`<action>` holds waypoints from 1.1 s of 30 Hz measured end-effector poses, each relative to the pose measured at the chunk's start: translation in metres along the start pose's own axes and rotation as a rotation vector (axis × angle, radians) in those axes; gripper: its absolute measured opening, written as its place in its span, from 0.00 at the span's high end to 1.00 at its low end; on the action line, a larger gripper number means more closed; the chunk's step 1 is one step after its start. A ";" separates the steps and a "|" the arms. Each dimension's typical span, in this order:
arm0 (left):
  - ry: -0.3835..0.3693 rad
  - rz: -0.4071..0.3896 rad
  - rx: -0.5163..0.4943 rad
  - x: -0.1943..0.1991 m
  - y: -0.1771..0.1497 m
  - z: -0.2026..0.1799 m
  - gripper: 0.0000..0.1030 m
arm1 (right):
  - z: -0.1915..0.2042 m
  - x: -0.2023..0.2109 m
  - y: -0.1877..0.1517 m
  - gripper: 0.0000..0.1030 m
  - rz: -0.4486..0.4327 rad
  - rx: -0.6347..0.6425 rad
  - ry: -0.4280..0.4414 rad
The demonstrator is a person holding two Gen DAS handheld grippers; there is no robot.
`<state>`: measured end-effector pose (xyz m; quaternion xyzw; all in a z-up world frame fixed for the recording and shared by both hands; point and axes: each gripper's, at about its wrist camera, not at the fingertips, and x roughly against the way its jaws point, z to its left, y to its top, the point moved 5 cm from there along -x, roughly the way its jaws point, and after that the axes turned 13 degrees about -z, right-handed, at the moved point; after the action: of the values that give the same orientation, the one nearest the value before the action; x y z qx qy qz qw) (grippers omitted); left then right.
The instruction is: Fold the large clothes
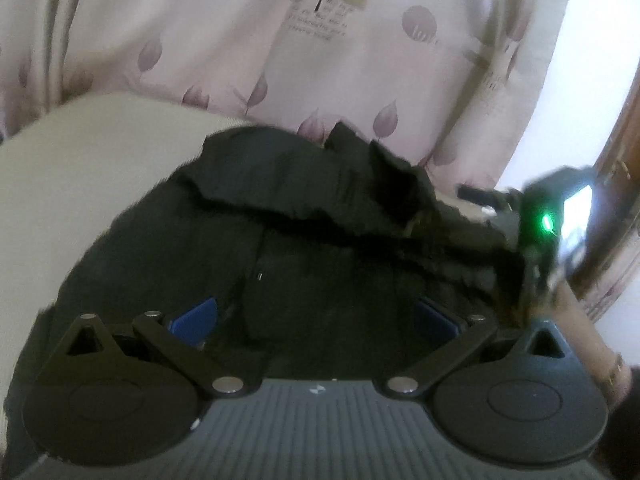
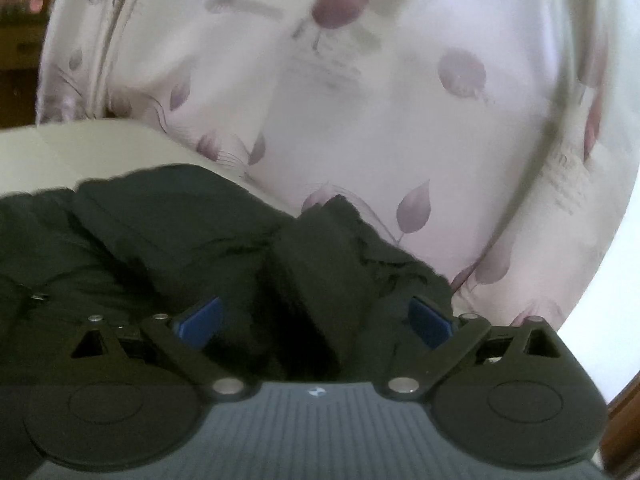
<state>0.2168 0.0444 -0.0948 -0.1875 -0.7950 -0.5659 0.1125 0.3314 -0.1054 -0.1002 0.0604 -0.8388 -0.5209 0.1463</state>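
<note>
the large black garment of soft, matte fabric (image 1: 320, 248) lies rumpled on the pale cream counter (image 1: 100, 152), its far edge bunched into a ragged ridge running from nine o'clock towards three o'clock in the left wrist view. behind it hangs a pale pink curtain printed with mauve leaves (image 1: 360, 40).

the left tongs (image 1: 316, 320) stand wide apart, blue pads clear of the cloth, gripping nothing. the right tongs (image 2: 316, 320) are also parted, with a thick fold of the black fabric rising between the pads; the pads do not appear to press on it, so i judge them not yet gripping. in the left view the right unit shows at three o'clock, with a green light.

the risk from here, as i judge it: the cloth is limp and layered, so closing on this fold may catch several layers or only a loose wrinkle, and the fold would then drag crooked. the dark, low-contrast surface hides seams and edges, making a corner easy to misjudge. the ridge near the counter's far edge could also slide off towards the curtain if pulled unevenly.
</note>
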 end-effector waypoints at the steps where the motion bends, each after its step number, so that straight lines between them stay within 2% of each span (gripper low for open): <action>1: 0.002 0.001 0.004 0.005 -0.003 0.004 0.00 | -0.005 -0.004 -0.001 0.50 0.006 -0.012 -0.015; 2: 0.002 0.002 0.006 0.008 -0.005 0.006 0.00 | -0.014 -0.006 -0.002 0.80 0.024 -0.055 -0.025; 7: -0.007 0.031 0.021 0.013 -0.022 0.014 0.00 | -0.088 0.005 -0.025 0.81 0.059 -0.465 -0.101; 11: -0.013 0.054 0.038 0.008 -0.029 0.014 0.00 | -0.136 0.023 -0.074 0.81 0.110 -0.873 -0.086; 14: -0.025 0.064 0.058 0.005 -0.032 0.012 0.00 | -0.143 0.032 -0.105 0.81 0.121 -1.077 -0.025; 17: -0.031 0.061 0.055 0.004 -0.032 0.006 0.00 | -0.147 0.037 -0.128 0.82 0.134 -1.226 -0.012; 21: -0.031 0.040 0.011 0.008 -0.033 -0.002 0.00 | -0.154 0.034 -0.163 0.82 0.164 -1.564 0.052; 22: -0.026 0.031 -0.004 0.010 -0.033 -0.003 0.00 | -0.155 0.035 -0.166 0.82 0.160 -1.599 0.054; 25: -0.022 0.020 -0.024 0.013 -0.034 -0.007 0.00 | -0.159 0.047 -0.155 0.79 0.148 -1.515 0.000; 28: -0.020 0.016 -0.030 0.013 -0.034 -0.010 0.00 | -0.161 0.063 -0.128 0.79 0.136 -1.277 -0.110; 30: -0.011 0.019 -0.037 0.013 -0.035 -0.011 0.00 | -0.160 0.073 -0.104 0.78 0.097 -1.100 -0.185; 33: -0.007 0.018 -0.040 0.013 -0.035 -0.013 0.00 | -0.152 0.074 -0.068 0.78 0.026 -0.911 -0.173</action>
<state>0.1898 0.0241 -0.1157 -0.1988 -0.7821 -0.5801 0.1110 0.3042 -0.2848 -0.0843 -0.0640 -0.5341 -0.8377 0.0940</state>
